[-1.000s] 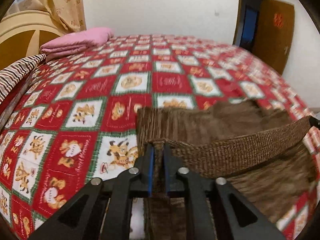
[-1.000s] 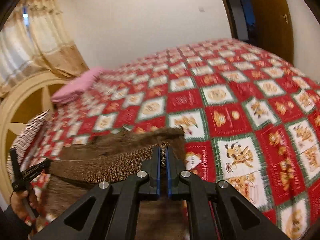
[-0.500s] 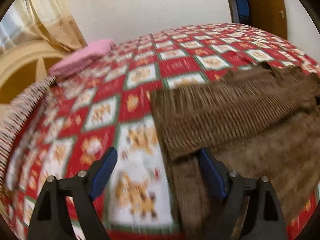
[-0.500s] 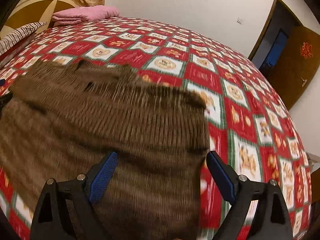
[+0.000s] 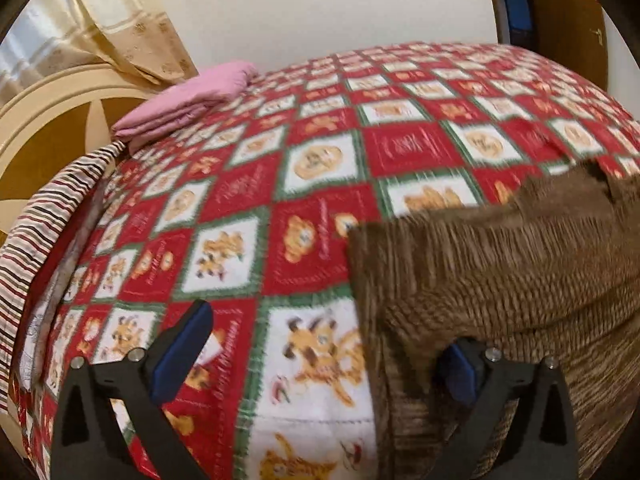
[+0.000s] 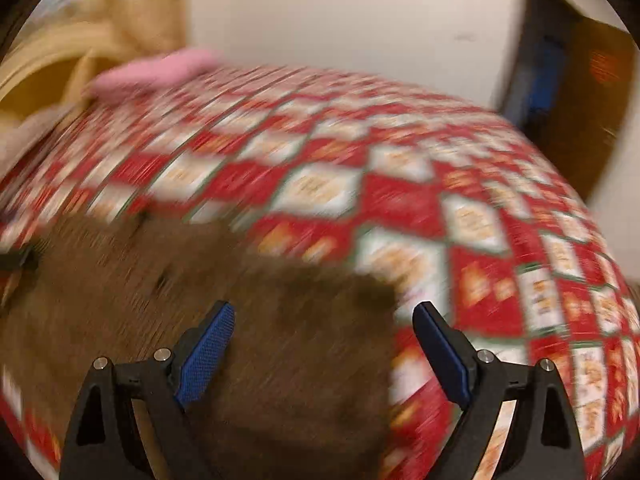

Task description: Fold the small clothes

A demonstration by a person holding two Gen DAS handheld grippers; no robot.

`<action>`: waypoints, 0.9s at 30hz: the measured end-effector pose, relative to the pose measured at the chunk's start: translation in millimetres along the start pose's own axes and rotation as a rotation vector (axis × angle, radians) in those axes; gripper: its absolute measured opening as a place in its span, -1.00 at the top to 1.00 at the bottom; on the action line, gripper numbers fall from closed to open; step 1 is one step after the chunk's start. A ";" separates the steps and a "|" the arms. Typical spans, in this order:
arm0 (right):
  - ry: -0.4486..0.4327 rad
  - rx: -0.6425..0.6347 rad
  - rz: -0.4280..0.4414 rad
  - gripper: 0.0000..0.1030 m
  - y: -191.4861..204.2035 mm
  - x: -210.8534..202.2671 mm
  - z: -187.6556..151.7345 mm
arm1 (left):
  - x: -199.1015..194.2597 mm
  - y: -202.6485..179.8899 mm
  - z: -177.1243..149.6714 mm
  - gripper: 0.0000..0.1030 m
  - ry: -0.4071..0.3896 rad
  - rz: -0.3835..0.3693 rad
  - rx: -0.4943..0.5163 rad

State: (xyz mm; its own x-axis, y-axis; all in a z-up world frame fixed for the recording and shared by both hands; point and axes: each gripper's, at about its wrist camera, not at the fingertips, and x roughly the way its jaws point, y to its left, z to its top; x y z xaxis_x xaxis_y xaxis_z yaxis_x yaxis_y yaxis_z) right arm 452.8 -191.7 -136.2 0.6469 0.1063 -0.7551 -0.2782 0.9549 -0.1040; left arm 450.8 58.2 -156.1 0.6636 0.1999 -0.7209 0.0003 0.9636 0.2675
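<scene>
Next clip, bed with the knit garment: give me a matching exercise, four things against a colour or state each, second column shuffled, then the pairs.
Things:
1. brown knit garment
2. folded bedding by the headboard
3. left tongs
4. bedspread

Colour or state:
A. red, white and green squares
B. open, holding nothing
C. pink
D. lying folded over on the bed, held by neither tongs

The left tongs' jaws have just been opening; their pads press on nothing, though the garment's edge lies over one finger.

Pairs: 1-D, 2-C, 3-B, 4-A
</scene>
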 end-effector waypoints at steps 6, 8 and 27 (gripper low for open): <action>0.030 -0.287 -0.071 -0.77 45.3 -0.6 -29.3 | -19.0 10.9 1.9 -1.00 0.085 -0.151 -0.067; 0.032 -0.273 -0.087 -0.77 42.4 0.9 -24.0 | -34.2 12.6 -3.4 -1.00 0.066 -0.170 -0.043; -0.048 0.001 -0.289 -0.77 -12.3 30.2 78.9 | -33.4 -30.8 -15.2 -1.00 -0.040 -0.008 0.093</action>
State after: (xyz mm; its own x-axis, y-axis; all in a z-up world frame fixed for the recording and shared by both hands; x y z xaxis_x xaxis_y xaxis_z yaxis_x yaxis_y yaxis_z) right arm 531.8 -178.3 -106.7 0.7323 -0.1576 -0.6625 -0.0768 0.9476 -0.3102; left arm 417.3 24.5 -150.0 0.6923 0.1831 -0.6980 0.0740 0.9442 0.3210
